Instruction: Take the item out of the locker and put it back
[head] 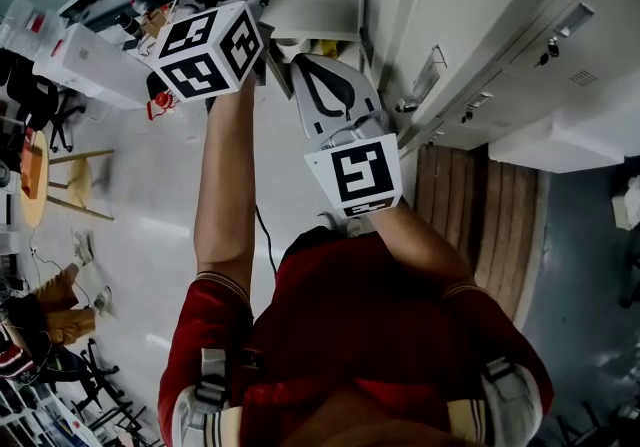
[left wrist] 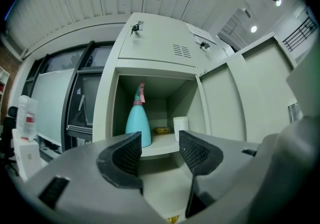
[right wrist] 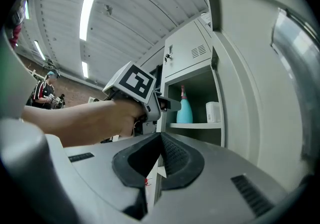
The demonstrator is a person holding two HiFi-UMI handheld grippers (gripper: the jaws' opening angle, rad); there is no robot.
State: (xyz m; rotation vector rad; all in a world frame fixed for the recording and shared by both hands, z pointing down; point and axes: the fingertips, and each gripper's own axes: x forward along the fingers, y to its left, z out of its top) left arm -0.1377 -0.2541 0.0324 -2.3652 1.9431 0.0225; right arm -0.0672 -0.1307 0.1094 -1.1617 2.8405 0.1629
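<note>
small yellow item (left wrist: pixel 161 130) in locker (left wrist: pixel 150 52) unidentifiable, white container (left wrist: pixel 180 122) partly hidden

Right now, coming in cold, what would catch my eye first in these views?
The teal spray bottle stands on the left of the shelf in the open locker, with a small white container to its right. The left gripper points at that shelf, jaws apart and empty, short of the bottle. The right gripper is shut, near the open door.
</note>
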